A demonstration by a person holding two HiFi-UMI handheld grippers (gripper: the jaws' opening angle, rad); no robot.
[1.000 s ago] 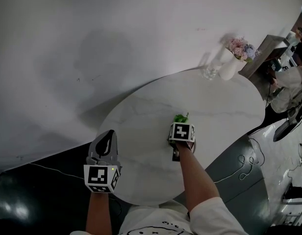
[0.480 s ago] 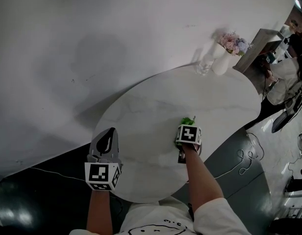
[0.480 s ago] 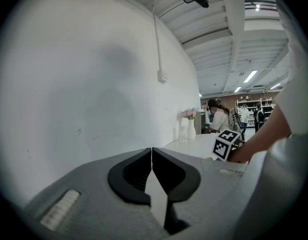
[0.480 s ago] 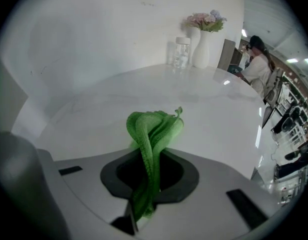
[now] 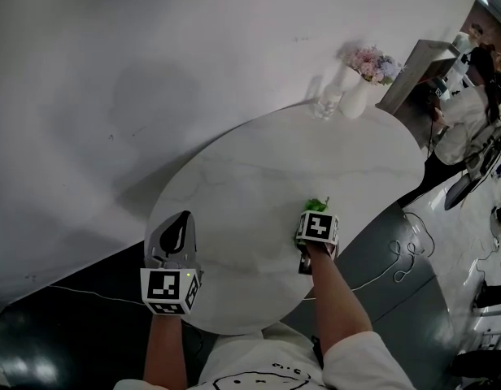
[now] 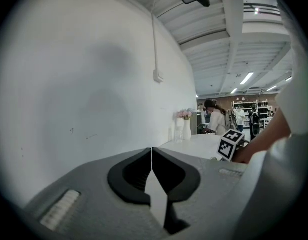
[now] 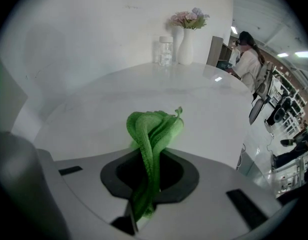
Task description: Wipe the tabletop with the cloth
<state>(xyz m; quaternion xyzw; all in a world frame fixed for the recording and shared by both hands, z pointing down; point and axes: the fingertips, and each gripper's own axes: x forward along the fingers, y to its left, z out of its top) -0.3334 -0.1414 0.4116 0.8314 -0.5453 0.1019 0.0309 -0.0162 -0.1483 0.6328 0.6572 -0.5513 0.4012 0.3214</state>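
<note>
Pinching bunched green cloth [image 7: 153, 134] in right gripper [image 7: 149, 176], with folds sticking out past tips, over white round desk [image 5: 250, 169]. Holding left gripper [image 6: 152, 159] pressed together on nothing (off desk's near edge, left of right gripper). Seeing glass jar [image 7: 165, 50] well ahead of right gripper at desk's far rim, with vase of flowers [image 7: 185, 44] just beside jar.

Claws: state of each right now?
left claw: closed, empty.
right claw: closed on the green cloth.
</note>
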